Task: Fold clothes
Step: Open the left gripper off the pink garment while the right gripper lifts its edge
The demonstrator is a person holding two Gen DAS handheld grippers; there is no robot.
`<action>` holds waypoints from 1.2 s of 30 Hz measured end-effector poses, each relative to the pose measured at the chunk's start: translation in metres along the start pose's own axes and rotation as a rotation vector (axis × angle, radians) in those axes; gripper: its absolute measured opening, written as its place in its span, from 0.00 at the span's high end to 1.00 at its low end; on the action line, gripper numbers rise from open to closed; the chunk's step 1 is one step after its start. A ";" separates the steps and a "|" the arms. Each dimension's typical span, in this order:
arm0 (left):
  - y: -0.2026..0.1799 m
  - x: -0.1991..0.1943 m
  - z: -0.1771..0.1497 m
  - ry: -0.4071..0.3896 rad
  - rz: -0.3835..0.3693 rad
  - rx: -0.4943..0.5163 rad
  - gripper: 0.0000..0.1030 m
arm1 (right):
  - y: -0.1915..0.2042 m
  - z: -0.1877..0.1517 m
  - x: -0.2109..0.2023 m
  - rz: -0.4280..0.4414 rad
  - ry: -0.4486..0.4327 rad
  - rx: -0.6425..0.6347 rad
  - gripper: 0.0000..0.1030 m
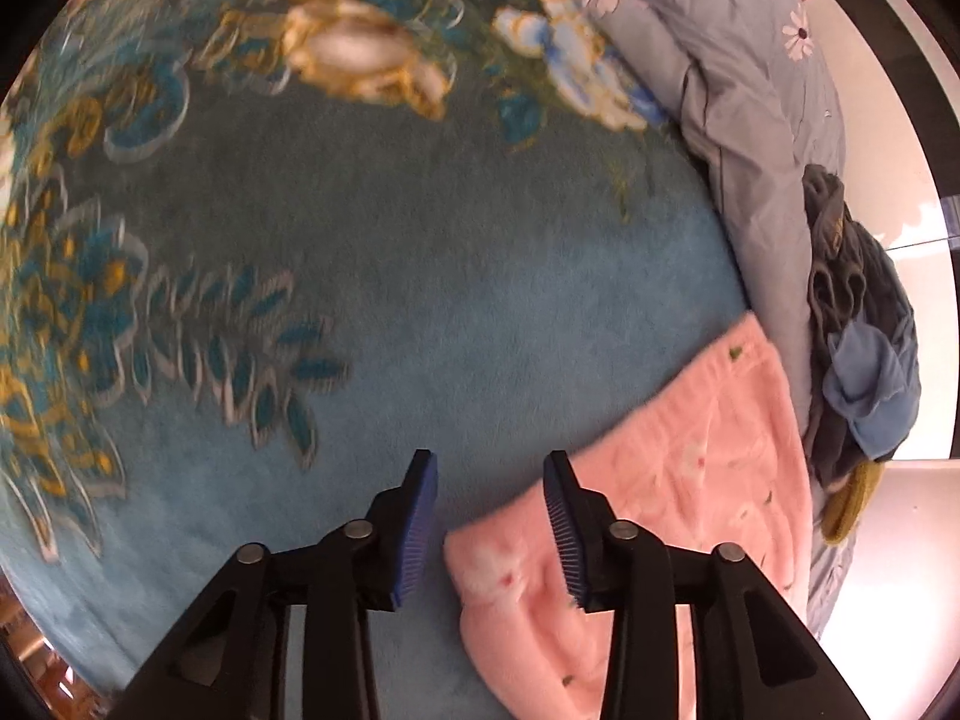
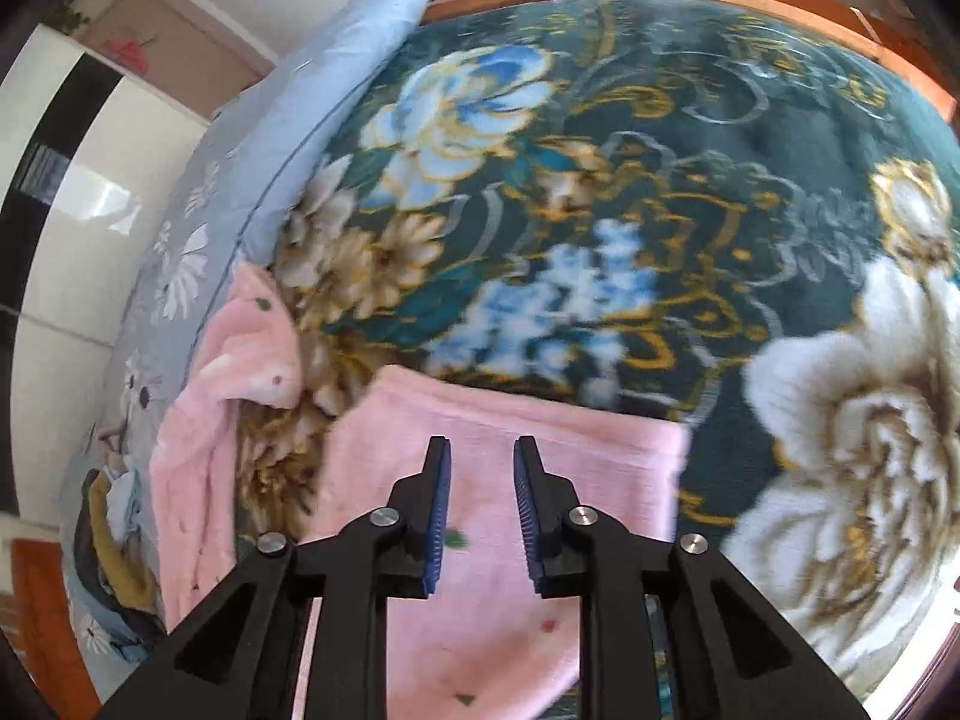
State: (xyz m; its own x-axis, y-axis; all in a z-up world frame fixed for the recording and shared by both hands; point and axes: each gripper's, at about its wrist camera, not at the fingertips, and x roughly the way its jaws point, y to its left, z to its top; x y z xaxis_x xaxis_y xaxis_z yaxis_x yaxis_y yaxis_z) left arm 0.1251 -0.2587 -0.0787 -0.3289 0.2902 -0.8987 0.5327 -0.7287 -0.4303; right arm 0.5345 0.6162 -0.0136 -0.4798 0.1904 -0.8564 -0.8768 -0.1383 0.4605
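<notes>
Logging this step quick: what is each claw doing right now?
Left claw: open, holding nothing, above the pink garment.
Right claw: open, holding nothing, above the pink garment.

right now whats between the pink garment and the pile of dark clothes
In the left wrist view, a strip of grey floral quilt runs between the pink garment and the pile of dark clothes.

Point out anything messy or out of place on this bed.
A heap of dark grey, blue and mustard clothes lies bunched and unfolded at the bed's edge, on the grey floral quilt. The pink garment lies spread on the blanket, one part turned up against the quilt. Nothing looks damaged.
</notes>
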 end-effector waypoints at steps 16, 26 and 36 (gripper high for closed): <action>-0.148 0.075 -0.012 0.098 -0.085 0.288 0.57 | 0.124 0.027 0.129 0.292 0.025 0.281 0.79; -0.160 0.094 -0.011 0.101 -0.101 0.294 0.57 | 0.200 0.054 0.005 0.179 -0.262 -0.062 0.94; -0.170 0.092 -0.002 0.065 -0.076 0.318 0.57 | 0.276 0.089 0.140 -0.011 -0.030 -0.167 0.90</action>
State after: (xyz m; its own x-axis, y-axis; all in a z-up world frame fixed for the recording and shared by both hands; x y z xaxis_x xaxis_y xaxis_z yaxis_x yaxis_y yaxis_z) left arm 0.0055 -0.1068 -0.0882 -0.3021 0.3824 -0.8732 0.2351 -0.8578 -0.4570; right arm 0.2230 0.6917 0.0146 -0.4733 0.2212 -0.8527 -0.8657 -0.2956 0.4038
